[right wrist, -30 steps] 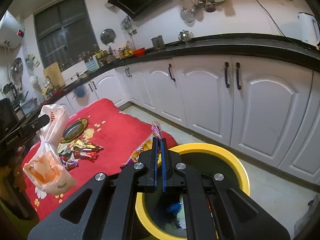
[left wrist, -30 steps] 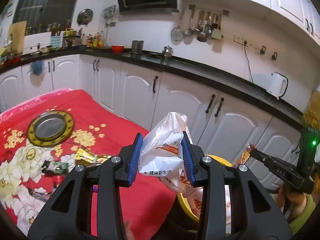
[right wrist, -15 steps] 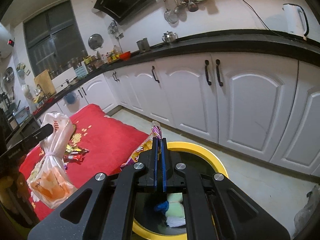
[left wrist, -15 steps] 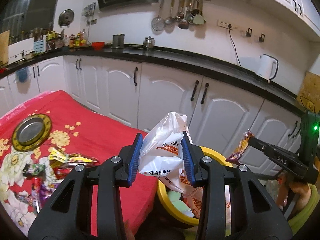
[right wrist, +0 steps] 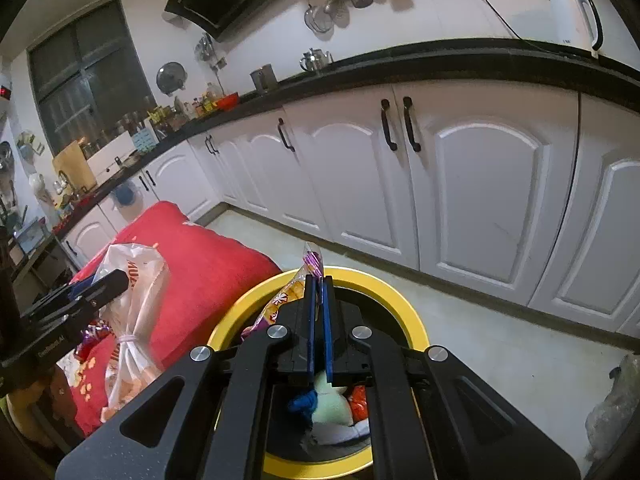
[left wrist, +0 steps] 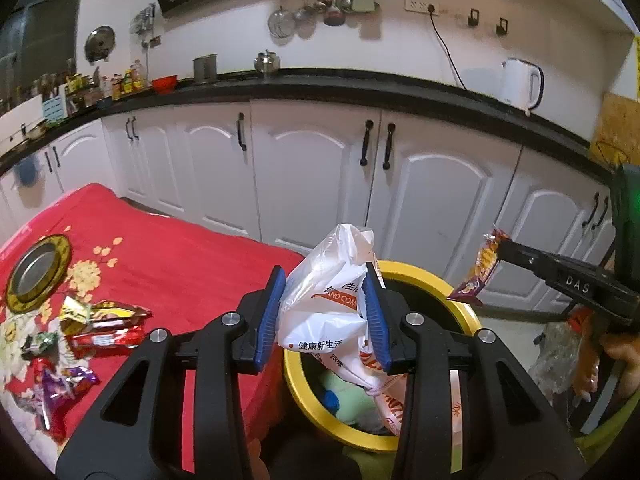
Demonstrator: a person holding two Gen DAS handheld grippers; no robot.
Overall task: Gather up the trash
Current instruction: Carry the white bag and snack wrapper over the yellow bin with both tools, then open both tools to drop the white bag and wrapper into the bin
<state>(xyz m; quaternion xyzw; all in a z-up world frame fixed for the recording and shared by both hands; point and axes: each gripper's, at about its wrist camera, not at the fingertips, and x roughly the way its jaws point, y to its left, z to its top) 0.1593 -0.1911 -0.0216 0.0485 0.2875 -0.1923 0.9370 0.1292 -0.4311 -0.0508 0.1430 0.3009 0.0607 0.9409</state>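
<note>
Step in hand: drop-off at the bin, both hands loaded.

Your left gripper [left wrist: 326, 312] is clamped on the knotted white plastic bag w/ orange print [left wrist: 324, 312]; blue pads press its upper part from both sides, the tied lower end hangs over the mouth of the round yellow-rimmed trash bin [left wrist: 424, 276]. Seen from the right wrist cam, that bag [right wrist: 132, 312] hangs beside the bin's rim, over the edge of the red flowered cloth on the bench [right wrist: 208, 256].

Your right gripper [right wrist: 319, 320] is pinched fully closed on a thin orange-purple snack wrapper [right wrist: 296, 288], which sticks up and to the left of the pads, above the bin [right wrist: 408, 312].

Bin already holds stuff: pale green lump, blue bit, something red.

Next, as I read it: bring the bag's bulk fully inside the rim, then release; wrapper likewise. Light film may cling to a pad, so spread wide.

Still uncollected: shiny candy wrappers [left wrist: 104, 320] on the cloth, near the gold-rimmed metal plate [left wrist: 36, 272].
</note>
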